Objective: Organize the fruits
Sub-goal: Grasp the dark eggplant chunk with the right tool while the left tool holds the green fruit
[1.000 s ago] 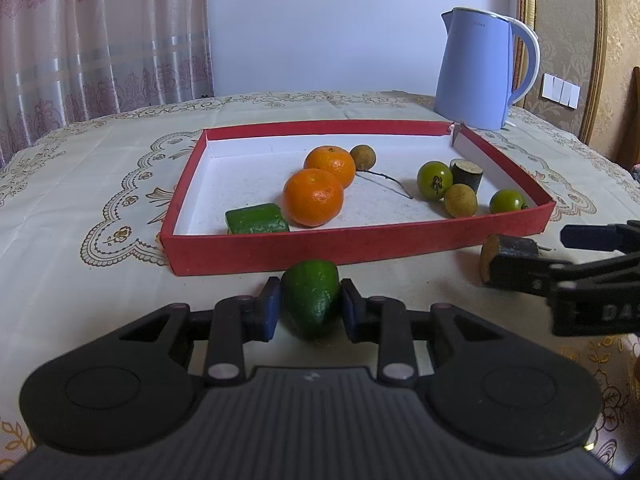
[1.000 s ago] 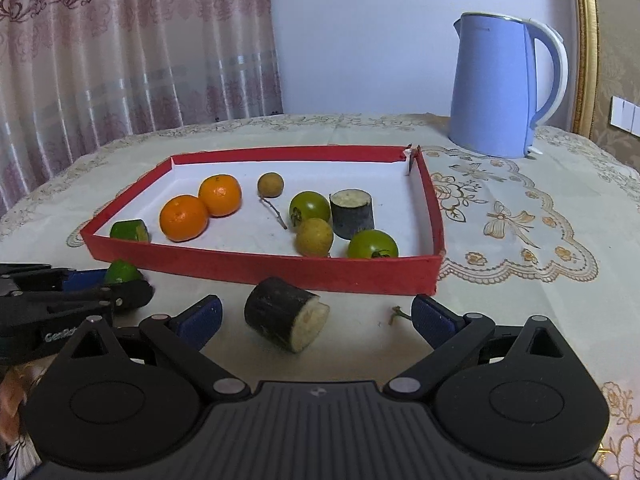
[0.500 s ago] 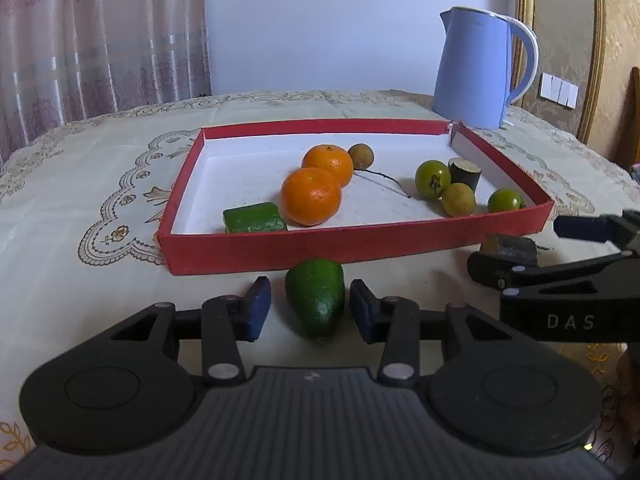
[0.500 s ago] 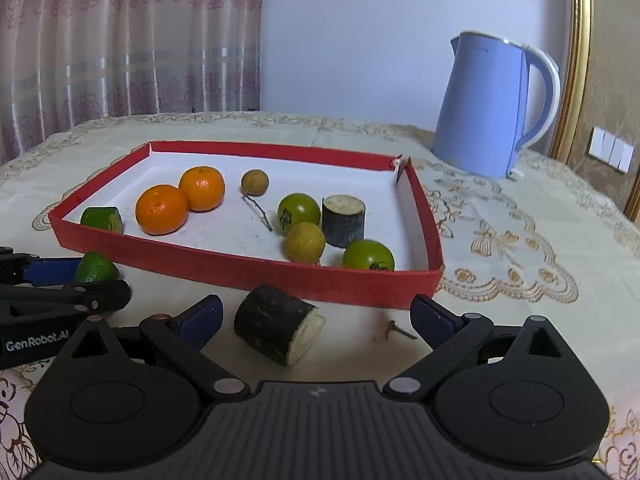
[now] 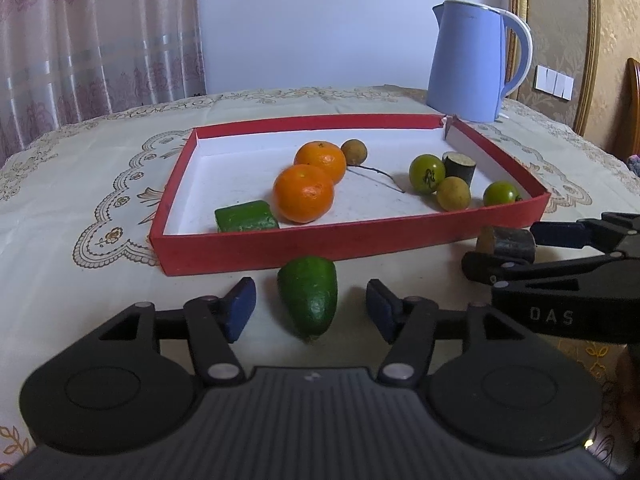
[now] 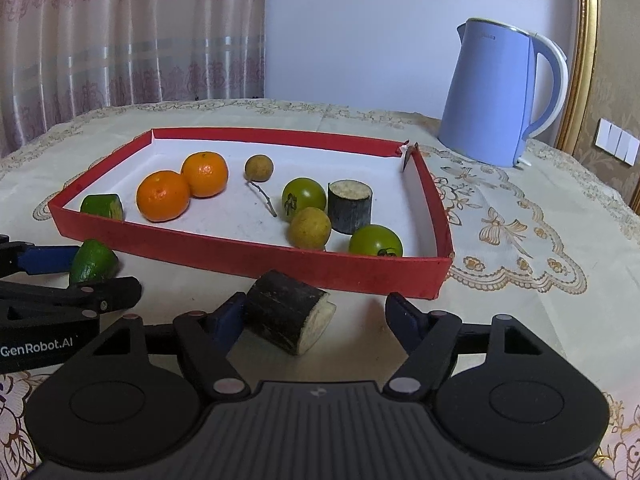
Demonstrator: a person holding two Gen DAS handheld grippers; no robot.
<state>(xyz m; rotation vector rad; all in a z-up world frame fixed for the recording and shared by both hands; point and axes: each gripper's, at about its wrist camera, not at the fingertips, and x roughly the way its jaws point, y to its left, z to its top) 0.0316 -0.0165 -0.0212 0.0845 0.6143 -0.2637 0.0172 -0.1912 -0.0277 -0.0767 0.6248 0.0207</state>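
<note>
Outside the red tray point(image 5: 360, 236), on the lace-clothed counter point(image 5: 80, 280), two pieces await sorting at the lower centre of each wrist view. Most fruit already sits inside the tray: two oranges point(image 5: 304, 194), green tomatoes point(image 6: 376, 241), longans. The left gripper point(image 5: 311, 306), jaws apart, straddles the green avocado piece point(image 5: 309, 296) without touching it. The right gripper point(image 6: 316, 316), jaws likewise spread, brackets the dark sugarcane chunk point(image 6: 290, 318), its left pad just beside the bark, seemingly lined up for a grasp.
</note>
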